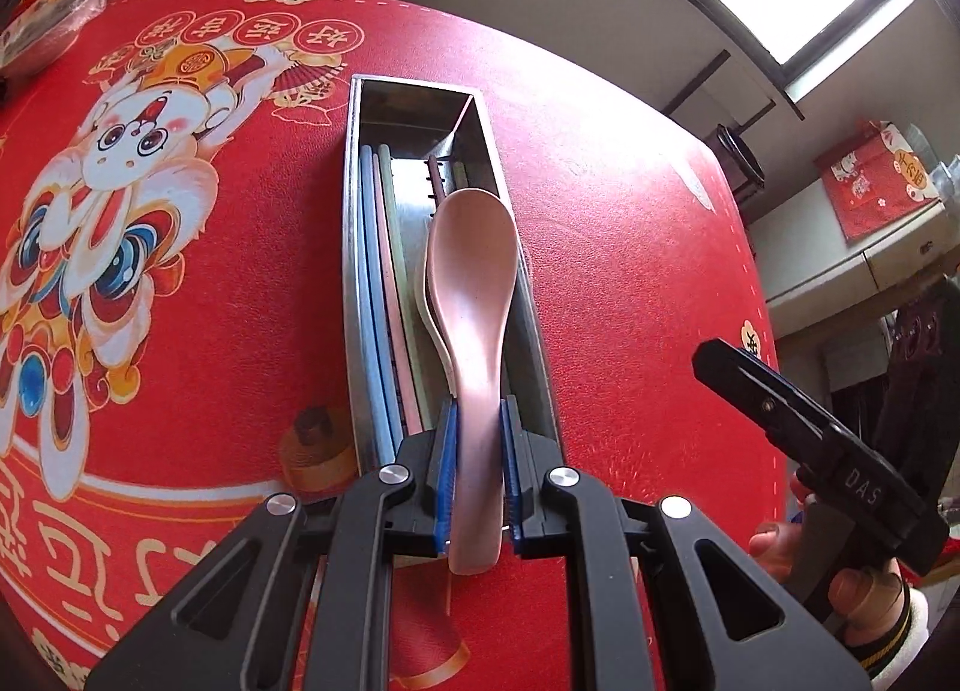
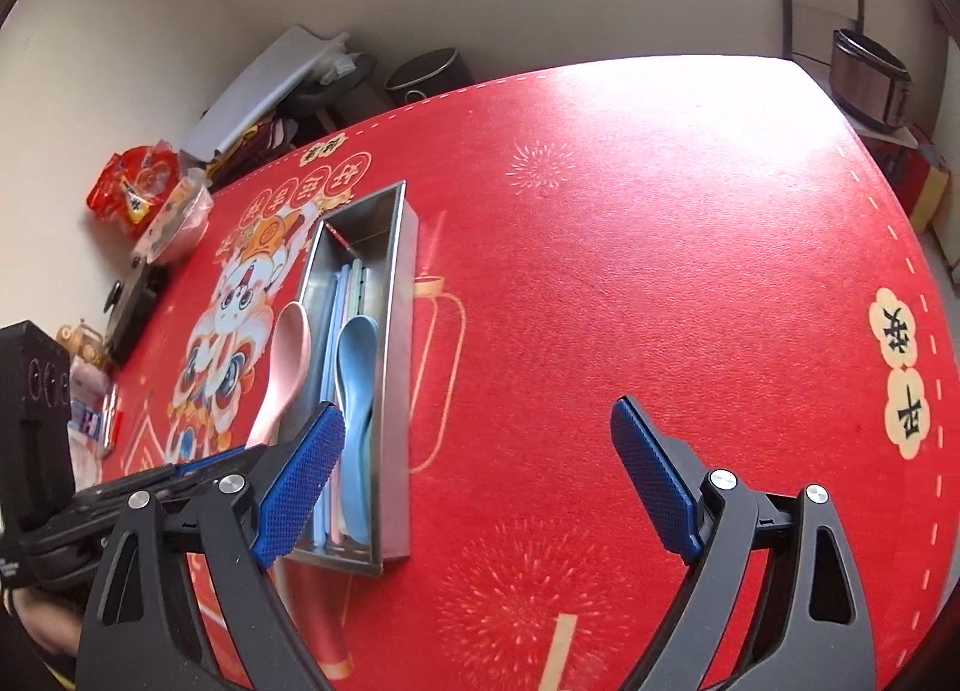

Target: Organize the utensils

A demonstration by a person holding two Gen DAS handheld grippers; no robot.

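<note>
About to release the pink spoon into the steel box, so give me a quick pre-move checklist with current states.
1. Left claw shut on the pink spoon, handle between the pads: ok.
2. Spoon bowl over the steel box opening: ok in the left wrist view; the right wrist view shows it above the box's left rim.
3. Spoon clear of contents below: cannot tell.
4. Room inside: chopsticks and blue spoon already there; cannot tell.
5. Right claw open, empty, off to the side: ok.
</note>
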